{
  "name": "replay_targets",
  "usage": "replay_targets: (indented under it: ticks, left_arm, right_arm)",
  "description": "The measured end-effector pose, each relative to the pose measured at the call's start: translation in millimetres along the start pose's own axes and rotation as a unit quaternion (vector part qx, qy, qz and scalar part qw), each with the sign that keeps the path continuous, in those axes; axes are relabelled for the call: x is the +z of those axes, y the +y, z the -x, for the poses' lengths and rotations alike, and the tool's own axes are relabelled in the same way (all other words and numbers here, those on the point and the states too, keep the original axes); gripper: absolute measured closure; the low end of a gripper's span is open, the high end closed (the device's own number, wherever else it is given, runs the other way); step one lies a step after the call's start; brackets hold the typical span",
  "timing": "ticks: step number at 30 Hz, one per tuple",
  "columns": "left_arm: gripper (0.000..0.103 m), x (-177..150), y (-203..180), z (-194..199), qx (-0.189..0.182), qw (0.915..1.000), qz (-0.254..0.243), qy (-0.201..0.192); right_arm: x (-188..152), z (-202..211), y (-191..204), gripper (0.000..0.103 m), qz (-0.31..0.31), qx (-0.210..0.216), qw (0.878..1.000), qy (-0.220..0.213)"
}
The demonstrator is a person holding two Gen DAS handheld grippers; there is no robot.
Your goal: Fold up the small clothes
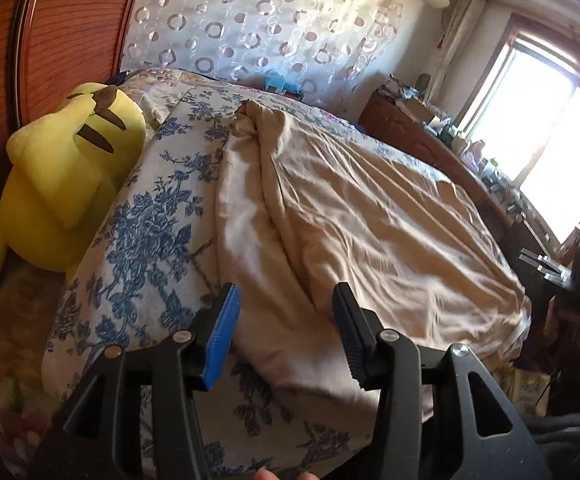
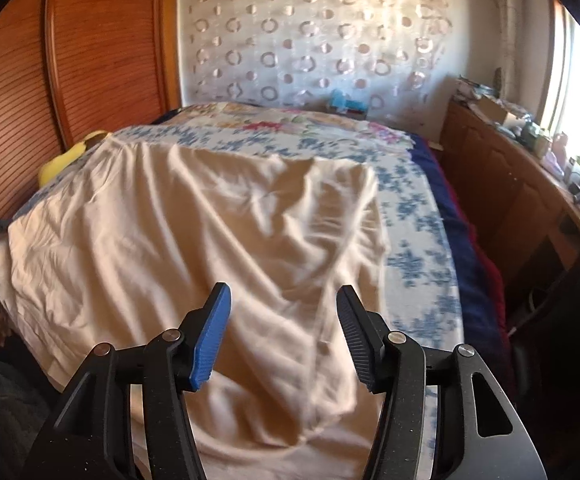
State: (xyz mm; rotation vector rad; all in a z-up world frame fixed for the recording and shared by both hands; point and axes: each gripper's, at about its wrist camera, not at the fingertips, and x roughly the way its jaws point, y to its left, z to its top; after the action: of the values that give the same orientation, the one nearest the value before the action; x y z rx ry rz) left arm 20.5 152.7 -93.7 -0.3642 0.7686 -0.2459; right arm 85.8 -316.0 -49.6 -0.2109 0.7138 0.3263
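In the left wrist view the left tool (image 1: 285,300) hung with jaws apart and empty over the near edge of the garment (image 1: 362,208) spread on the bed (image 1: 149,208), likely for folding; in the right wrist view the right tool (image 2: 283,300) likewise gaped, gripping nothing, above the garment's near part.

Daylit bedroom, bright at the right, strongly bent by the fisheye lenses.
The window (image 1: 546,128) is blown out to white and casts a warm haze; the beige cloth (image 2: 193,240) is softly blurred, its creases shadowed; the wooden wardrobe (image 2: 101,40) bows, and corners go black.
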Motion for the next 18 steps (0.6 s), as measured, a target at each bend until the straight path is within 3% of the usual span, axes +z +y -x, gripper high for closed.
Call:
replay_targets:
  ticks: [5, 11, 18]
  left_arm:
    - [0.056, 0.2, 6.7, -14.9, -0.021, 0.9989, 0.031, 0.029]
    - [0.056, -2.0, 8.4, -17.1, -0.060, 0.9958, 0.061, 0.033]
    - [0.055, -0.7, -6.9, -19.9, -0.025, 0.9984, 0.035, 0.038]
  right_arm:
    - [0.5, -9.2, 14.1, 0.047, 0.009, 0.014, 1.000, 0.004]
    - [-1.9, -11.9, 14.6, 0.047, 0.006, 0.021, 1.000, 0.005]
    - [-3.8, -16.1, 16.0, 0.047, 0.000, 0.026, 1.000, 0.008]
